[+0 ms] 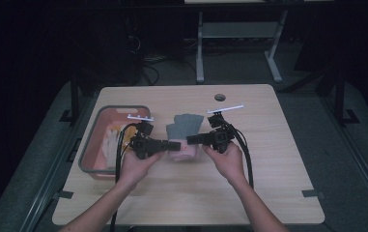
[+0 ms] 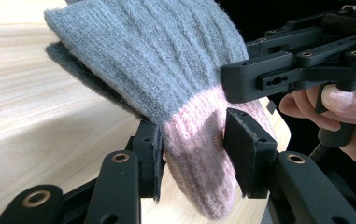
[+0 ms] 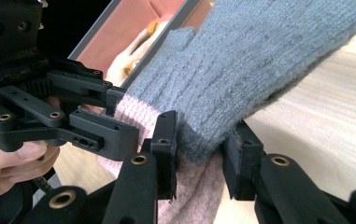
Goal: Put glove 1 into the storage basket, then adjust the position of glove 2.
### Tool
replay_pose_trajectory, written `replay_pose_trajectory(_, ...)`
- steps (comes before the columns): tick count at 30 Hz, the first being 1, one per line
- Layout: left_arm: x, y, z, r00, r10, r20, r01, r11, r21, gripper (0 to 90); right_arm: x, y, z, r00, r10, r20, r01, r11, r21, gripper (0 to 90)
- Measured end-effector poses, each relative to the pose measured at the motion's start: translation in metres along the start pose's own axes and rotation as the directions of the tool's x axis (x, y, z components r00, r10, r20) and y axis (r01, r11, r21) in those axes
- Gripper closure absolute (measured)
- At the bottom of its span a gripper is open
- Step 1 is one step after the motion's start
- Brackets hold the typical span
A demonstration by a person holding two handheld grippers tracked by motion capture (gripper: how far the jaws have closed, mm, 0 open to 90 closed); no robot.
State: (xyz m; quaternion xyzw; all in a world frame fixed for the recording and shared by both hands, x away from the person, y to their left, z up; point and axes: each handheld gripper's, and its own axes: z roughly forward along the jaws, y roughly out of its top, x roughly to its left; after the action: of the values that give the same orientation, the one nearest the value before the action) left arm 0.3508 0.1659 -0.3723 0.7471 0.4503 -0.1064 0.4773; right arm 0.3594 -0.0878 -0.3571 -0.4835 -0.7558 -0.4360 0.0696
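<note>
Grey-pink knit glove [image 1: 185, 131] mid-surface, near the bin [image 1: 89, 145]. Left tongs [image 2: 192, 149] and right tongs [image 3: 199, 149] both clamped on its pink cuff. Soft, light, floppy; grip the thick cuff.

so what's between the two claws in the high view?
The pink cuff of the grey knit glove spans the gap between the left claw and right claw; each gripper view shows its jaws pinching it.
</note>
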Motion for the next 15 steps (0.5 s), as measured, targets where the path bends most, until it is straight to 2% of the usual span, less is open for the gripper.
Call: replay_pose_trajectory(15, 0.006, 0.001, -0.019, 0.9998, 0.000, -0.019, 0.000, 0.9999, -0.015, 57.9, 0.010, 0.010, 0.012, 0.9996, -0.017, -0.024, 0.017, 1.000, 0.007, 68.3)
